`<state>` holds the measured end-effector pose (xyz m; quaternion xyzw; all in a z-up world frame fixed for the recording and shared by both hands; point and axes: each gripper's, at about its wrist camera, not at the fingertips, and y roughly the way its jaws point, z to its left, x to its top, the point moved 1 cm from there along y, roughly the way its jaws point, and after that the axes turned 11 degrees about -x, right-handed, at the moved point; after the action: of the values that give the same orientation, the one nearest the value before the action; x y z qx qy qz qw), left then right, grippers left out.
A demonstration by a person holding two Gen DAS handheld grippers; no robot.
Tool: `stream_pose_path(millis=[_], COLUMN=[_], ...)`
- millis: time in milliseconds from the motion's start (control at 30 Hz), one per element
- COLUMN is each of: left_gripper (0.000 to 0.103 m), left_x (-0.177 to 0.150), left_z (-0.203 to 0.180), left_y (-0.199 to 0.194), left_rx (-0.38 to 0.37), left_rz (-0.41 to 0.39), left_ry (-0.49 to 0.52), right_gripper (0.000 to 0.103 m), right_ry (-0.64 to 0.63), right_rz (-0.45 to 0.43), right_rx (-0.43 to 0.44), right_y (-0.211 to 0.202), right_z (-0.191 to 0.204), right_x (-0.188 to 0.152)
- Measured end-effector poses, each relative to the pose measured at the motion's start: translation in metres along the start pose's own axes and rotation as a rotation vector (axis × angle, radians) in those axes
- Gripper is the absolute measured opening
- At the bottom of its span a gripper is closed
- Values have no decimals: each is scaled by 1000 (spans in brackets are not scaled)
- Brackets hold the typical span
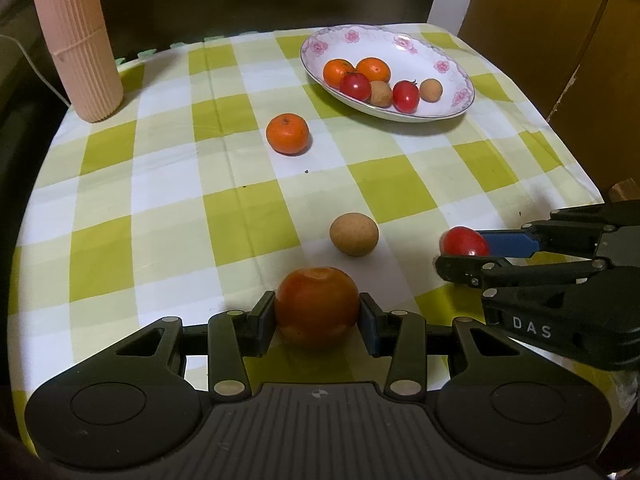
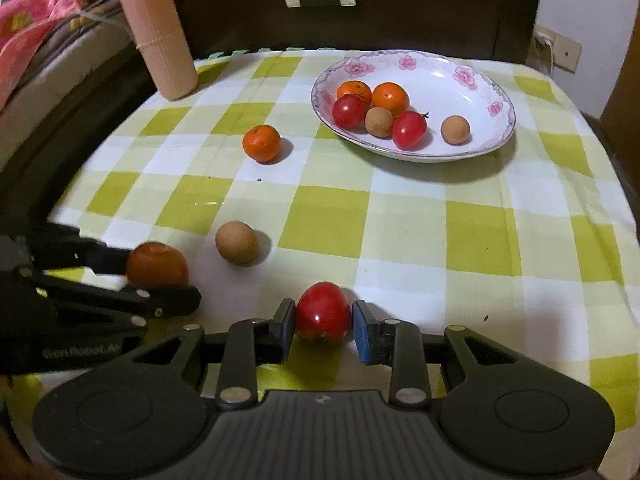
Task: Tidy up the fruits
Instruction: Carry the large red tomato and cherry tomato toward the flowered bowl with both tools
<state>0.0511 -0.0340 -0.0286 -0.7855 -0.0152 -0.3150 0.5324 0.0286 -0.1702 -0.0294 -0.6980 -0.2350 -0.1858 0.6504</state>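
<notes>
The right gripper (image 1: 466, 254) is showing white letters "DAS" on its black housing in the left wrist view. The left gripper (image 2: 160, 280) is carrying partly legible white print on its body in the right wrist view, ending in "Robot.AI".

An oval white dish (image 2: 472, 76) with pink flower decoration on its rim is sitting at the far side of the table. It is holding two mandarins, two small red tomatoes and two round tan fruits.

A loose mandarin (image 1: 288, 133), glossy and slightly dimpled, is lying on the green-and-white checked cloth (image 1: 400, 184) near the dish. A matt tan fruit (image 1: 354, 234) is lying nearer the grippers. A ribbed pale pink cylinder (image 1: 76, 40) is standing upright at the far left corner.

The left gripper is standing partly closed, its pads pressing both sides of a large orange-red tomato (image 1: 317, 306) resting on the cloth. The right gripper is standing nearly closed around a small red tomato (image 2: 322, 312); the left pad is touching it, while a slight gap is showing at the right pad.
</notes>
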Motion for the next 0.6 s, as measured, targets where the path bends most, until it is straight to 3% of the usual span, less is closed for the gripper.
stream_pose_path(millis=[600], left_gripper=[51], left_x=[8], left_z=[-8], left_y=[-11], left_rx=[-29], left_rz=[-41], left_ry=[-6], right_gripper=[28], right_ry=[20], right_rz=[-47], right_rx=[13], right_y=[-15], right_z=[-2], right_x=[5])
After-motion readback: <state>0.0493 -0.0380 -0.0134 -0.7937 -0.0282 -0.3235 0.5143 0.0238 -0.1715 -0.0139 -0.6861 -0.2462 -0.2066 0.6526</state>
